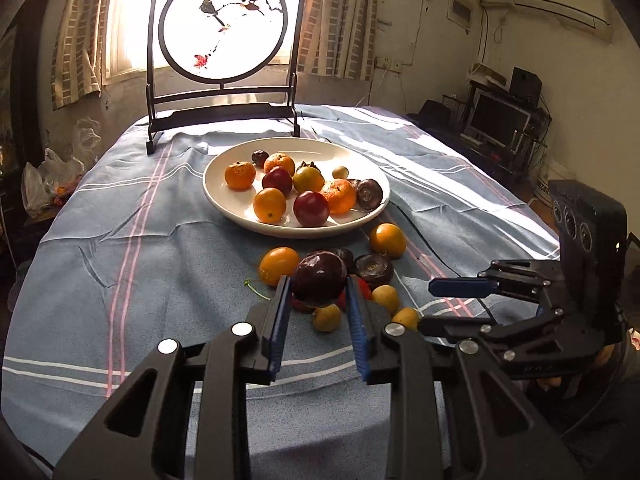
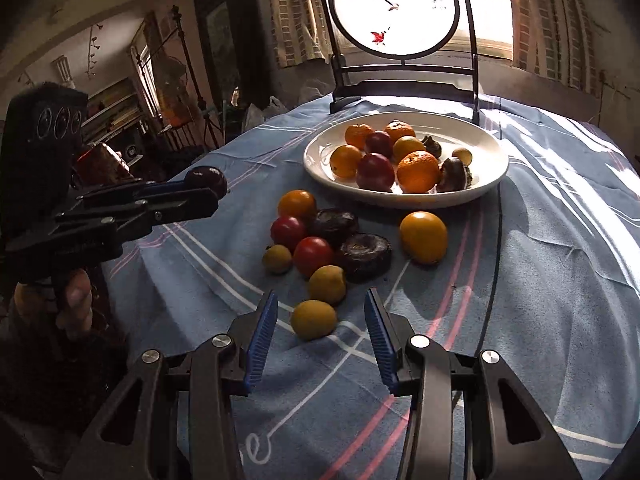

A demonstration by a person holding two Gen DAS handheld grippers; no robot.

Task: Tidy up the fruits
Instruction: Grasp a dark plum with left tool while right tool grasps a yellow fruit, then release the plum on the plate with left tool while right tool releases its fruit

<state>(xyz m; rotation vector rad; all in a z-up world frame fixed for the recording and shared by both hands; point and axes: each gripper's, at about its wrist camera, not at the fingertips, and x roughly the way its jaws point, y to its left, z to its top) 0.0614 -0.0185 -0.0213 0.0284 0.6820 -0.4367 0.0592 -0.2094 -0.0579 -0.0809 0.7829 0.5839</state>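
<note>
My left gripper point(image 1: 319, 286) is shut on a dark purple fruit point(image 1: 319, 278) and holds it above the loose fruit on the blue cloth; it also shows in the right wrist view point(image 2: 208, 184) at the left. A white plate point(image 1: 224, 204) holds several oranges, red fruits and dark fruits. Loose fruit lies in front of the plate: oranges point(image 2: 423, 237), red fruits point(image 2: 313, 255), dark flat fruits point(image 2: 365, 257) and small yellow ones point(image 2: 313, 319). My right gripper point(image 2: 320, 308) is open and empty, just short of the small yellow fruits.
A dark framed round screen with a bird painting point(image 1: 223, 24) stands behind the plate at the table's far edge. A black cable point(image 2: 494, 264) runs across the cloth right of the fruit. A plastic bag point(image 1: 44, 184) sits off the table's left.
</note>
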